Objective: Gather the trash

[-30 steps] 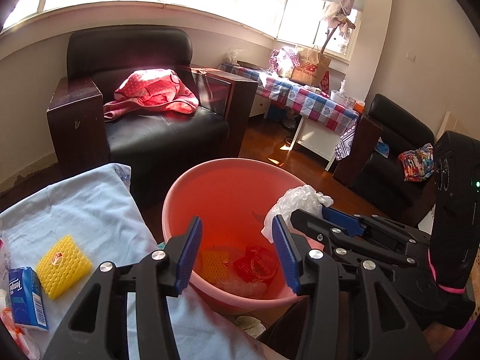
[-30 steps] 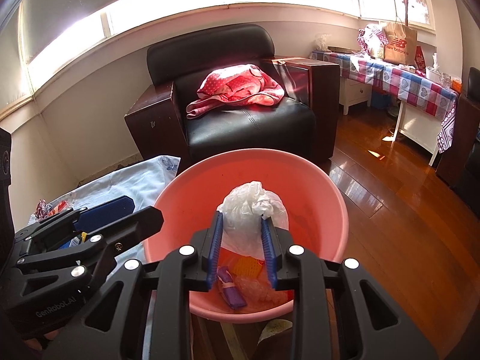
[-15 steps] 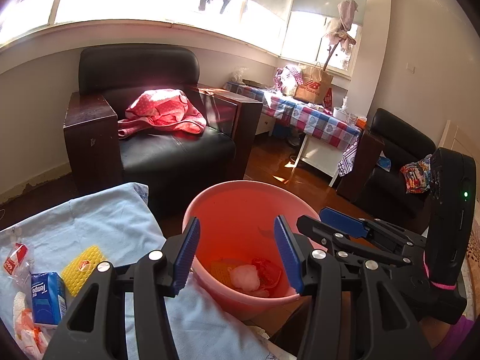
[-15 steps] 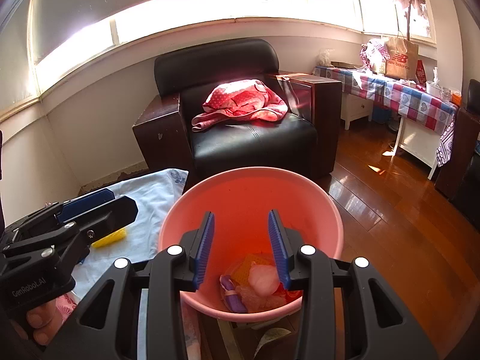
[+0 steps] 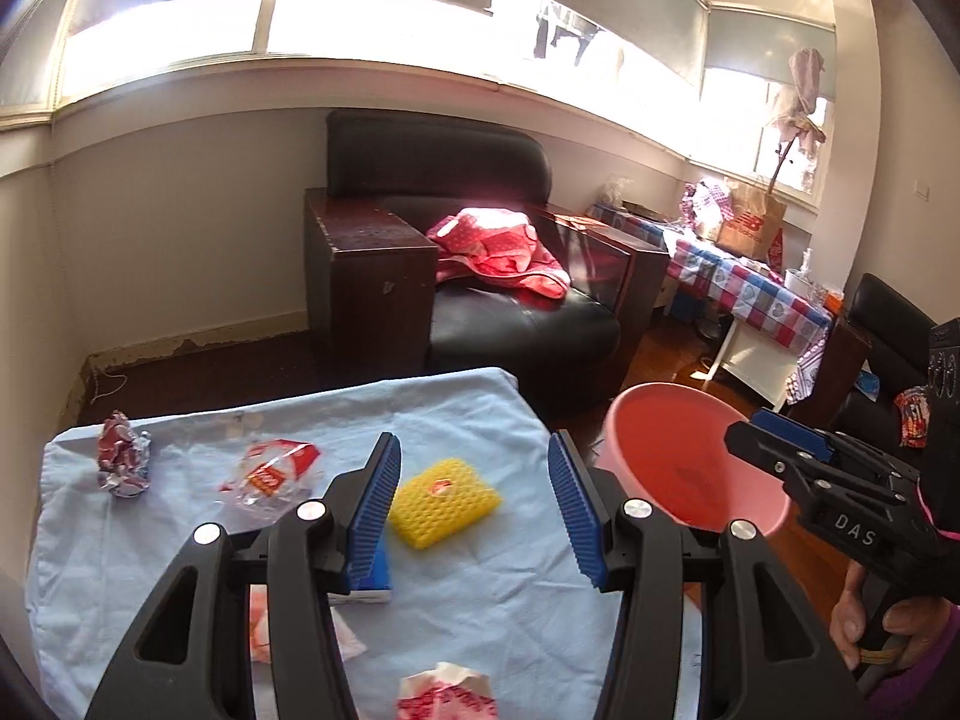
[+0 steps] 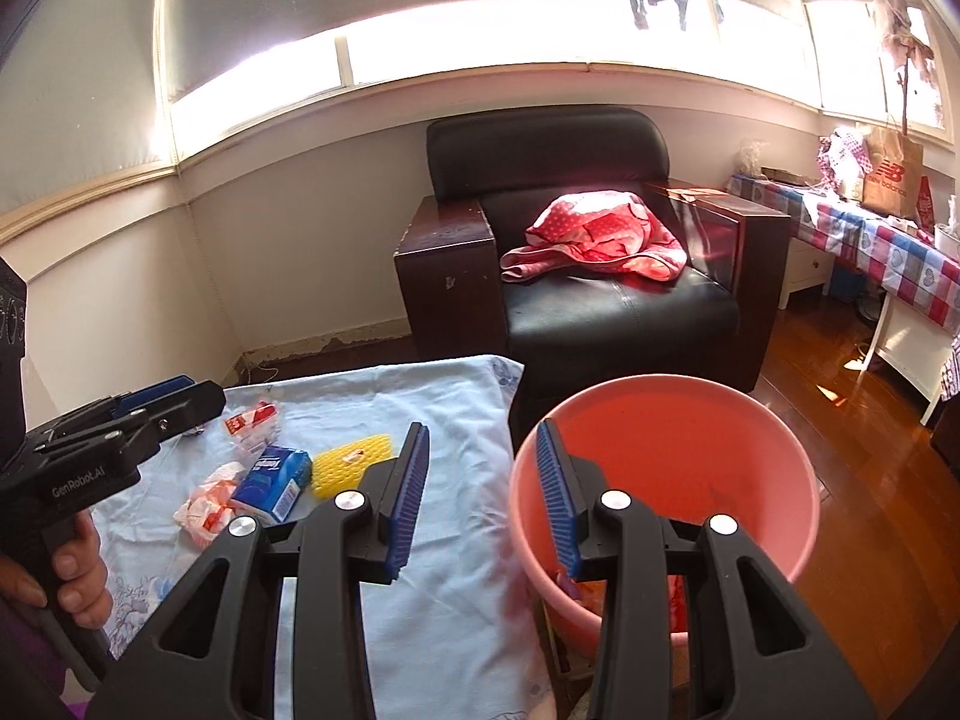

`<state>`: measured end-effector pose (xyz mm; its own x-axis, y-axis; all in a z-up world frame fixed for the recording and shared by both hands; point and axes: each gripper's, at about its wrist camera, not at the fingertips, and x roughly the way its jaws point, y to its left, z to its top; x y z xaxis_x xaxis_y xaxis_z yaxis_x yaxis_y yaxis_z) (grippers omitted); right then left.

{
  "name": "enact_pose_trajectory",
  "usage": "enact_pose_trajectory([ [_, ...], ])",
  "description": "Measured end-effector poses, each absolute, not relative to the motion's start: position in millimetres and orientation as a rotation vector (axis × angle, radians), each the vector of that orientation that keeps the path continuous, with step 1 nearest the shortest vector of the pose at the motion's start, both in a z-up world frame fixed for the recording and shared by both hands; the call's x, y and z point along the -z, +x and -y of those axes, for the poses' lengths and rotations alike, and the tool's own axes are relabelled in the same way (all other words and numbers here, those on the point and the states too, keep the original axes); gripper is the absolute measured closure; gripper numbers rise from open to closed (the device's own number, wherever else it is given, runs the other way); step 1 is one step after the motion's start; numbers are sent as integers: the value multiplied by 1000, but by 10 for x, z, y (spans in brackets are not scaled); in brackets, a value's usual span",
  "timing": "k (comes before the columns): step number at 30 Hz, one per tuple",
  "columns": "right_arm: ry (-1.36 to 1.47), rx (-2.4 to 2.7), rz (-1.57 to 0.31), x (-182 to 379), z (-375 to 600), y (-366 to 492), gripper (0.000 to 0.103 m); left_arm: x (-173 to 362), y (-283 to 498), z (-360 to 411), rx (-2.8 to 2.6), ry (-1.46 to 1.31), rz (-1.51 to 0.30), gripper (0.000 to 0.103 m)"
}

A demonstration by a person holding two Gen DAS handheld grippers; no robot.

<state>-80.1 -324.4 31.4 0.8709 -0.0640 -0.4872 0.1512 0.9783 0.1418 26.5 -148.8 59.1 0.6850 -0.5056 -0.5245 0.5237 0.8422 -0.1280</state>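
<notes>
So the pink bucket (image 6: 666, 480) sits on the floor just off the right edge of the table (image 5: 480, 408), which has a light blue cloth over it. From the right wrist view you can only glimpse the bottom of the bucket past the gripper: some red-orange bits and a purple scrap down there, can't tell more than that. The rest of the trash is on the cloth. The yellow mesh pad (image 5: 445, 501) lies flat about mid-table, its long axis running diagonally toward the far right corner. The blue tissue pack (image 6: 273, 483) lies just left of it, long side angled toward the far edge. There's a clear red-and-white wrapper (image 5: 270, 474) further left, a crumpled foil wad (image 5: 123, 457) near the far left corner, and more red-and-white crumpled wrappers (image 5: 447, 696) at the near edge. The left gripper (image 5: 474, 498) hangs over the middle of the table, tilted downward, jaws wide open with nothing between them, the yellow pad showing in the gap. The right gripper (image 6: 483, 495) points down over the table's right edge where it meets the bucket rim, jaws part open and empty; they've just been opening. A hand (image 6: 72, 582) wraps the left gripper's handle at the left side.
</notes>
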Motion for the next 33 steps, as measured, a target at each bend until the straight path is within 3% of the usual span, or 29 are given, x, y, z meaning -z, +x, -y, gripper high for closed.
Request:
enact_pose_trajectory([
  [15, 162, -148, -645, -141, 2485, -88, 65, -49, 1133, -287, 152, -55, -692, 53],
  [21, 131, -255, -695, -101, 2149, 185, 64, 54, 1441, -434, 139, -90, -729, 53],
  [23, 134, -287, -709, -99, 2069, 286, 55, 71, 1560, -422, 140, -89, -735, 53],
  [33, 101, -370, -732, -125, 1769, 763, 51, 330, 2033, -326, 137, -92, -814, 53],
])
